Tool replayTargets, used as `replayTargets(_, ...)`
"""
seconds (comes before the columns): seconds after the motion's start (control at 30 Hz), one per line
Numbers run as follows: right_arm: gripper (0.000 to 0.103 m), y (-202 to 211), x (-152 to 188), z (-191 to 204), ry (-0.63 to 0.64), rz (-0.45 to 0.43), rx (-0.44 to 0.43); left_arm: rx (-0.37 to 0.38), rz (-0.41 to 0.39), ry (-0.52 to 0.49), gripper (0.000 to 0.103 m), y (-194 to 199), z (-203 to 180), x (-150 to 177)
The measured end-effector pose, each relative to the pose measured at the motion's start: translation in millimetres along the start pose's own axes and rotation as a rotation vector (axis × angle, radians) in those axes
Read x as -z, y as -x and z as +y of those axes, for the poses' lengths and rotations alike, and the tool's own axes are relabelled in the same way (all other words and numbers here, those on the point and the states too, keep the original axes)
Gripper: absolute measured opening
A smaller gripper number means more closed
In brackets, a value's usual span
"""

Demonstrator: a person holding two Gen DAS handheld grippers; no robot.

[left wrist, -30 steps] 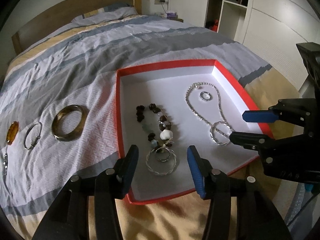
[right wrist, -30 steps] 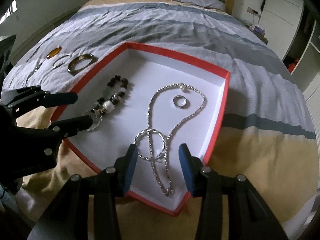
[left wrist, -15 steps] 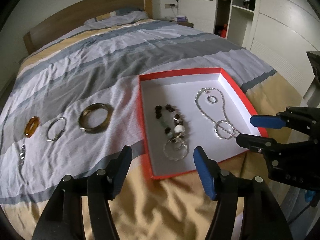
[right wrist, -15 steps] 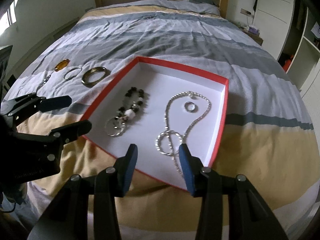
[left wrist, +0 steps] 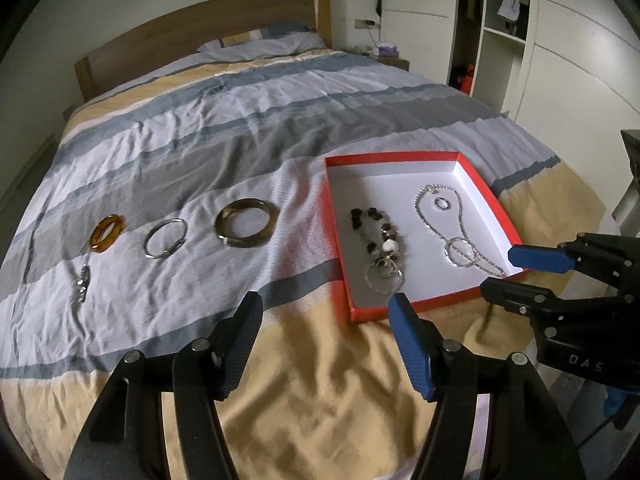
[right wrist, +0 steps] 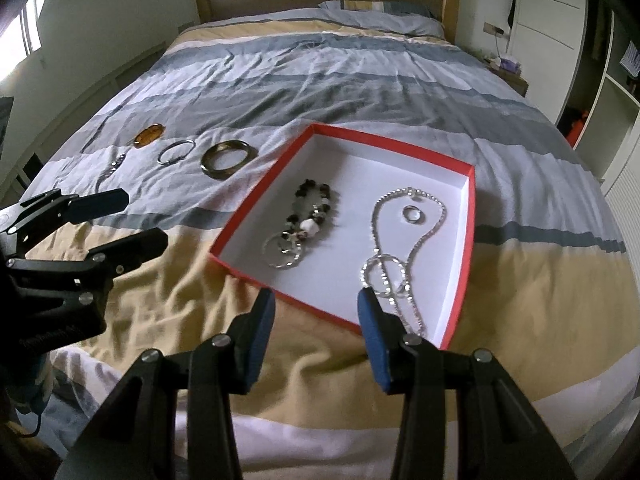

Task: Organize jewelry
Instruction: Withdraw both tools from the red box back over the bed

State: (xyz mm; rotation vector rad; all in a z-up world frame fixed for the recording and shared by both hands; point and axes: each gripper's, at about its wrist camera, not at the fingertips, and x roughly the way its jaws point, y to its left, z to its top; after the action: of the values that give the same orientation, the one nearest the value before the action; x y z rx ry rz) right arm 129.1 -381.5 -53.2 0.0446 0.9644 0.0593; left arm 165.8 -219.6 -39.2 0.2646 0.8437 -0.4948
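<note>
Compared with a second ago, both claws have pulled back and up from the red box [left wrist: 424,305]: then their tips hung over the box floor, now they hang over the yellow band of the bedspread at the near edge of the bed [left wrist: 224,128]. The left claw [left wrist: 326,344] stands wider apart than before, with nothing between its pads. The right claw [right wrist: 316,340] keeps the same gap, apart and empty. The jewelry has not shifted.

The box lies on a striped grey, white and yellow bedspread, with a wooden headboard [left wrist: 208,28] and a pillow [left wrist: 268,42] at the far end. White wardrobe doors and open shelves [left wrist: 504,40] stand along one wall, and a small bedside stand [left wrist: 386,58] is near the headboard.

In the box, the beaded bracelet [left wrist: 376,236] runs lengthwise from the far side toward the near rim, ending at a twisted silver ring [left wrist: 385,276]. The silver necklace [left wrist: 448,220] lies alongside it, also long axis far-to-near, with a small ring [left wrist: 442,203] inside its loop and a silver bangle [left wrist: 460,250] across its near part.

Left of the box, in a row on the bedspread, lie a thick brown bangle [left wrist: 247,222], a thin silver bangle [left wrist: 165,238], an amber ring [left wrist: 107,232] and a small silver piece [left wrist: 83,283].
</note>
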Motion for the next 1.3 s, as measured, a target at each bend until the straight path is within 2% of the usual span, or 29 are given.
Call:
replayTargets(0.9,0.041,30.4,-4.8,71.2,0.069,-0.035,-0.028,-0.059,-0.081,0.103,0.074,67.5,60.9,33.7)
replayTargets(1.3,0.041,-1.0,-35.9,123.3,0.147,-0.038,-0.104,-0.189,-0.031,0.290,0.076,63.9,167.0,84.1)
